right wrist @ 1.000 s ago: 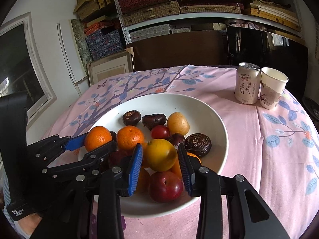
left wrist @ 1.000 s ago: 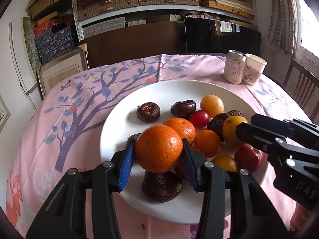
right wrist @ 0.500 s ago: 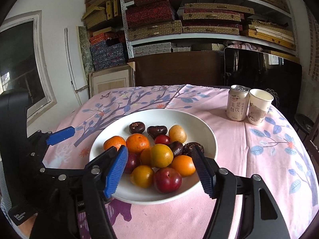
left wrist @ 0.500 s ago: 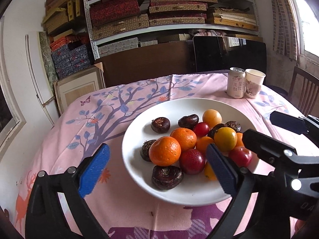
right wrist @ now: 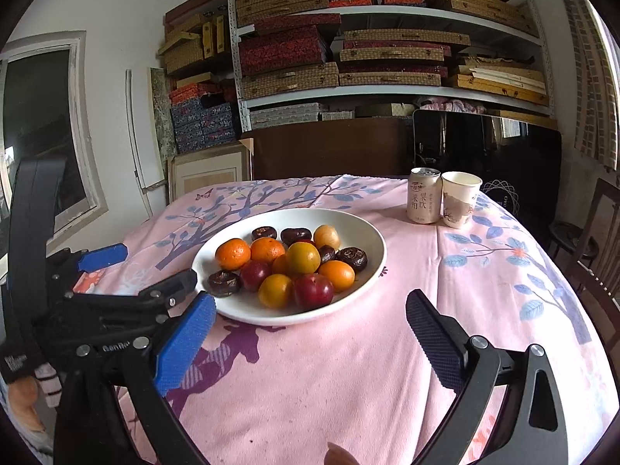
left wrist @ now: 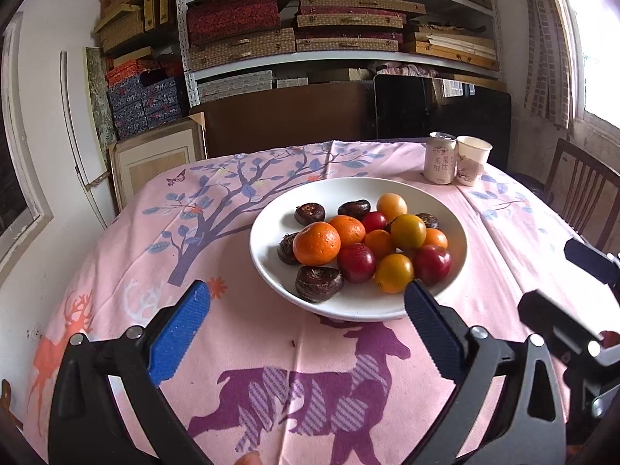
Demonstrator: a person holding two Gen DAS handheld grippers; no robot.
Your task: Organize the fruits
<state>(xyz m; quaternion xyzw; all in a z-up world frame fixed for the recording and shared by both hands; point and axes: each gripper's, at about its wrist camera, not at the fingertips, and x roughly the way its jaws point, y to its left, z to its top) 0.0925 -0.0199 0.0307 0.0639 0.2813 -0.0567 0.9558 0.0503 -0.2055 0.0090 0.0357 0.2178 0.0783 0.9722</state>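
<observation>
A white plate (left wrist: 271, 228) (right wrist: 372, 232) on the pink tablecloth holds mandarins, yellow and red plums and dark water chestnuts. A mandarin (left wrist: 316, 243) (right wrist: 232, 254) lies at the pile's left, and a yellow plum (left wrist: 408, 231) (right wrist: 303, 257) sits on top. My left gripper (left wrist: 305, 288) (right wrist: 151, 263) hangs back from the plate's near rim, its jaws opening wide with nothing between them. My right gripper (right wrist: 310, 297) (left wrist: 554, 271) is just to its right, also short of the plate. Its jaws are opening too and hold nothing.
A drink can (left wrist: 440, 158) (right wrist: 424, 195) and a paper cup (left wrist: 471, 161) (right wrist: 459, 199) stand at the table's far right. A wooden chair (left wrist: 585, 201) is beyond the right edge. Shelves of boxes fill the back wall.
The left gripper let go of the mandarin and the right let go of the yellow plum. Both opened wide and drew back from the plate; both fruits stay on the pile.
</observation>
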